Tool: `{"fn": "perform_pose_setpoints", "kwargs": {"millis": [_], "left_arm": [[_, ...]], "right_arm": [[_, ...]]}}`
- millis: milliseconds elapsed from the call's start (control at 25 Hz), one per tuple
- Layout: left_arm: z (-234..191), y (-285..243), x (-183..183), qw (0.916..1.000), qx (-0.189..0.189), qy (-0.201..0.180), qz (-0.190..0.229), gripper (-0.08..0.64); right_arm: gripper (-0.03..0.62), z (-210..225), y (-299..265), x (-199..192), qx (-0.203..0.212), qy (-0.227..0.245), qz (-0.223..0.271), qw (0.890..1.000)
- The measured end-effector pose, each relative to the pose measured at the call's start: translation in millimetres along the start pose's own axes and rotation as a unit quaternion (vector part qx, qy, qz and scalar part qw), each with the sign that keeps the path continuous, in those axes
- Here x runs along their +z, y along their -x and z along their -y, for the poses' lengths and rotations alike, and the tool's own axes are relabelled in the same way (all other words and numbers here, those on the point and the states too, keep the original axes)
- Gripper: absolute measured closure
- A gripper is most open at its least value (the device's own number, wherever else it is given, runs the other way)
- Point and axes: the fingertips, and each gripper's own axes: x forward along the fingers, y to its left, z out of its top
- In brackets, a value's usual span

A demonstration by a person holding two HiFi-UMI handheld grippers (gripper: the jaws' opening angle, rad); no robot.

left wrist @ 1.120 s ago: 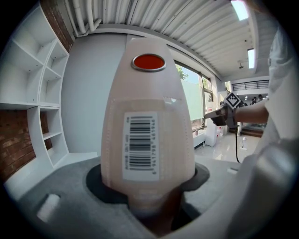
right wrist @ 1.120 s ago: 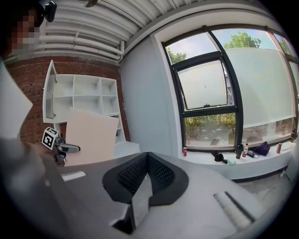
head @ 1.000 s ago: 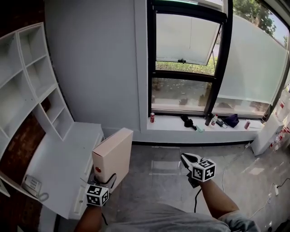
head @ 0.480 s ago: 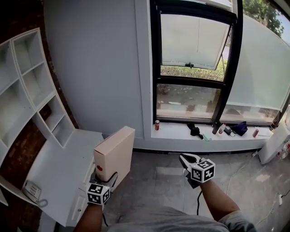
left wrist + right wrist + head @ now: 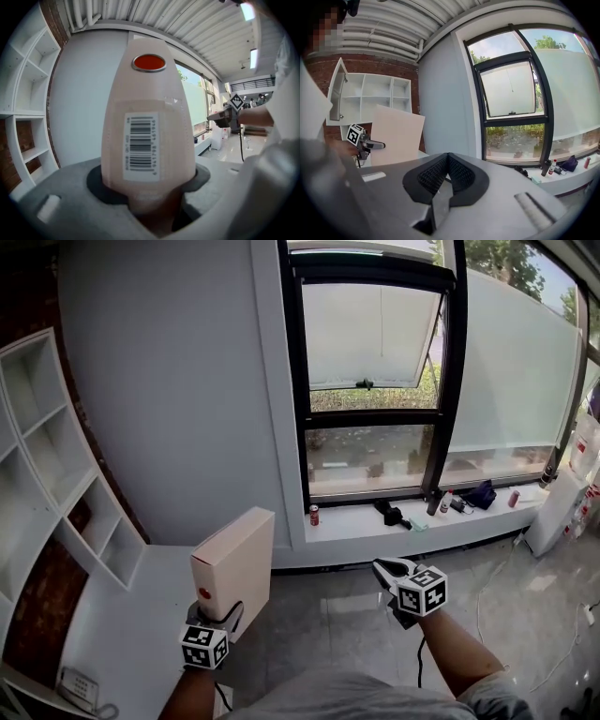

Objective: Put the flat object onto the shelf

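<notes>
Head view: clamping the flat box (image 5: 234,559) by its lower edge in the left tongs (image 5: 217,612) and holding it upright, well apart from the shelf (image 5: 52,465). Probably risking a pivot in so low a grip, or clipping a shelf divider on entry. Hovering over the white surface (image 5: 122,634), with grey floor (image 5: 319,615) and a cluttered window sill (image 5: 375,524) beyond.

Left gripper view: pressing both pads on the barcoded end.

Right gripper view: holding the right tongs (image 5: 446,176) closed on nothing.
</notes>
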Motion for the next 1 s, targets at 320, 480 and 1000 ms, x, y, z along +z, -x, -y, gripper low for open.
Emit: {"fn": "perform_pose_setpoints", "kwargs": {"millis": [320, 480, 1000], "left_arm": [[-49, 11, 21, 0.9997, 0.008, -0.009, 0.020, 0.281], [-70, 30, 31, 0.9987, 0.043, -0.006, 0.025, 0.281], [-185, 182, 60, 0.9683, 0.249, -0.008, 0.021, 0.282]], "right_arm": [[0.583, -36, -35, 29, 0.004, 0.008, 0.015, 1.000], [0.583, -54, -58, 55, 0.033, 0.029, 0.020, 0.999], [0.583, -202, -180, 140, 0.215, 0.098, 0.042, 0.971]]}}
